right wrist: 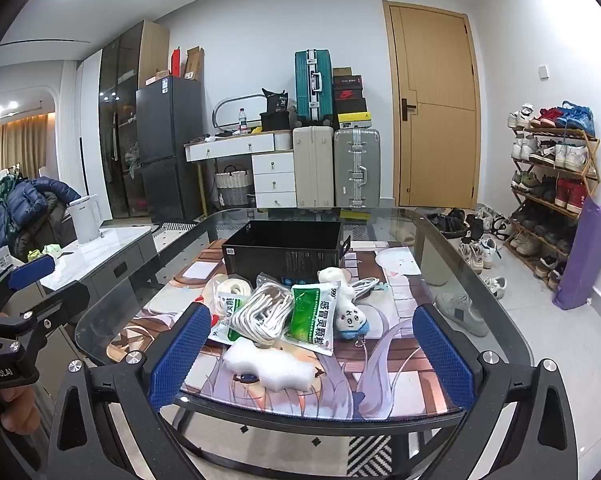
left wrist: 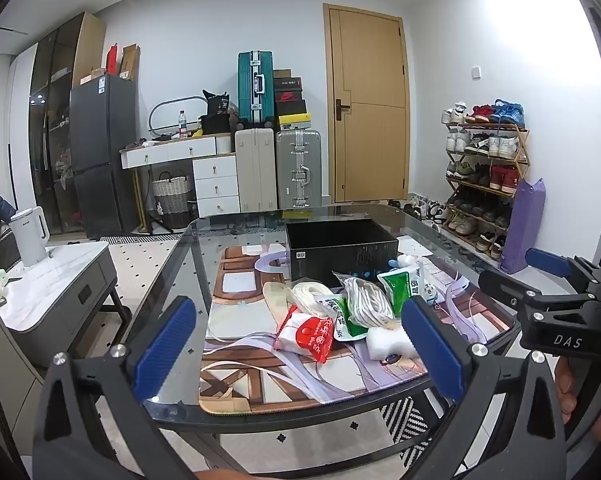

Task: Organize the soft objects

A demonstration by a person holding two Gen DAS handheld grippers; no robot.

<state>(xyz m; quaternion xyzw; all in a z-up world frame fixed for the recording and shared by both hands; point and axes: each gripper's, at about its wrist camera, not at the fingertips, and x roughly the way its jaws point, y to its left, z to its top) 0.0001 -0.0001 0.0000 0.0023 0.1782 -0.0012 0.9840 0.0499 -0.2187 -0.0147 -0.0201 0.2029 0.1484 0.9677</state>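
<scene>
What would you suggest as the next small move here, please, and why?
Probably ease the right gripper forward and down onto the white foam piece. Both grippers are open and hold nothing, the foam lies nearest on the mat, apart from the pile, and the black box behind stands open.

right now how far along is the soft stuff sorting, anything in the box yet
Nothing looks done: no item shows inside the black box, as far as its visible interior shows. Nothing is in hand; the left claw and right claw are open. Left: the foam piece, rope bundle, green packet and plush toy on the mat.
</scene>
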